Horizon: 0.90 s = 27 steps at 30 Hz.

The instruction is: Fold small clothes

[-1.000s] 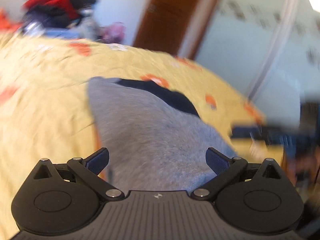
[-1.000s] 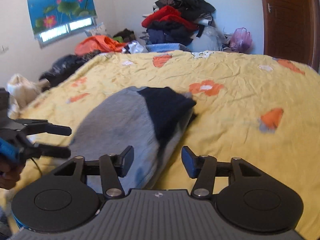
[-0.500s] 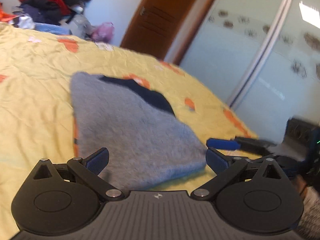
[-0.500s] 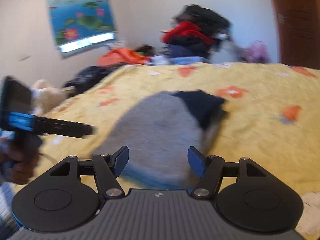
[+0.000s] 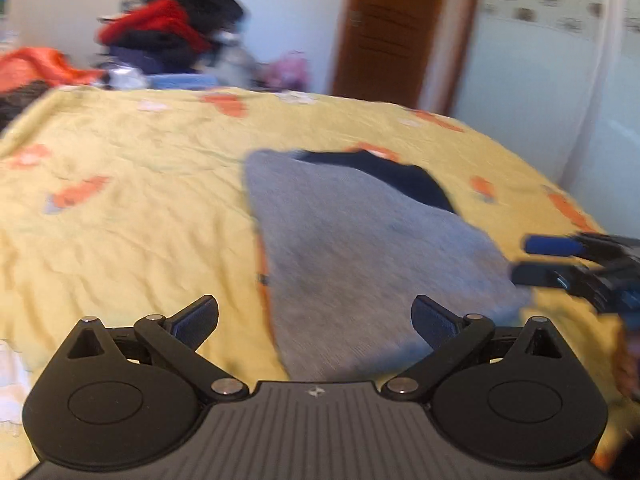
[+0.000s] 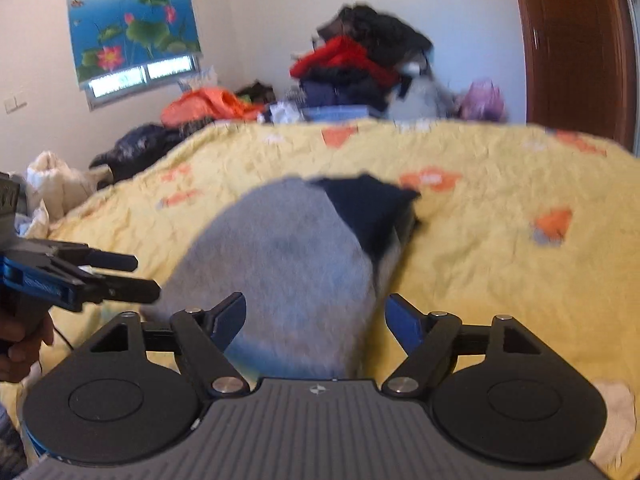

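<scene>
A grey garment with a dark navy part (image 5: 360, 256) (image 6: 280, 256) lies folded flat on the yellow flowered bedspread (image 5: 132, 216) (image 6: 500, 264). My left gripper (image 5: 316, 320) is open just short of its near edge, nothing between the fingers; it also shows in the right wrist view as the left gripper (image 6: 132, 278), left of the garment. My right gripper (image 6: 316, 318) hovers over the garment's near end, its jaws opening and the pads clear of the cloth. In the left wrist view the right gripper (image 5: 532, 259) sits at the garment's right edge.
A heap of red, black and orange clothes (image 6: 360, 68) is piled beyond the bed's far edge. A brown door (image 5: 396, 32) and pale wardrobe panels (image 5: 552, 68) stand on the right. A white cloth (image 6: 612, 412) lies by the near right corner.
The right gripper's jaws have spread wider. The left wrist view has swung to the left, so the garment now sits right of centre. The garment itself lies as before.
</scene>
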{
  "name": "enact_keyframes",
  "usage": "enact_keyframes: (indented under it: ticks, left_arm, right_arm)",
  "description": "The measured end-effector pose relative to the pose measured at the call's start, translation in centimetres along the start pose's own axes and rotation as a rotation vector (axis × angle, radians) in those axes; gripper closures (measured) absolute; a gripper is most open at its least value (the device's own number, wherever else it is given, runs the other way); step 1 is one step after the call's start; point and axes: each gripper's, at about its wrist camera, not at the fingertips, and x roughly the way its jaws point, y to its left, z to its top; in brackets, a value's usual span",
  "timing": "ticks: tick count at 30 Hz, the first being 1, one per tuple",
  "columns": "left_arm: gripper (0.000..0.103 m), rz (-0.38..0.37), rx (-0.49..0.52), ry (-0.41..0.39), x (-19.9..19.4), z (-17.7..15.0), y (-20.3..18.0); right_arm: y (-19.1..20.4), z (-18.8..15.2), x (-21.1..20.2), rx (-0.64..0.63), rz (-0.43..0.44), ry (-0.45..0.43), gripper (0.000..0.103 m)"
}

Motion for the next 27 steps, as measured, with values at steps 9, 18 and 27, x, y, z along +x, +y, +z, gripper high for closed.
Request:
enact_keyframes:
  ticks: [9,18,27]
  left_arm:
    - [0.0,0.134,-0.071,0.095,4.8,-0.8,-1.0]
    - [0.0,0.067,-0.075,0.042,2.3,1.0,-1.9]
    - [0.0,0.064,0.027,0.133,5.1,-0.1,-4.9]
  right_arm:
    - [2.7,-2.6,4.5,-0.147,-0.08,0.156,0.018]
    - [2.7,-0.3,1.6,-0.052,0.069,0.106,0.015]
    - [1.5,-1.9,2.1,0.009,0.122,0.191,0.013]
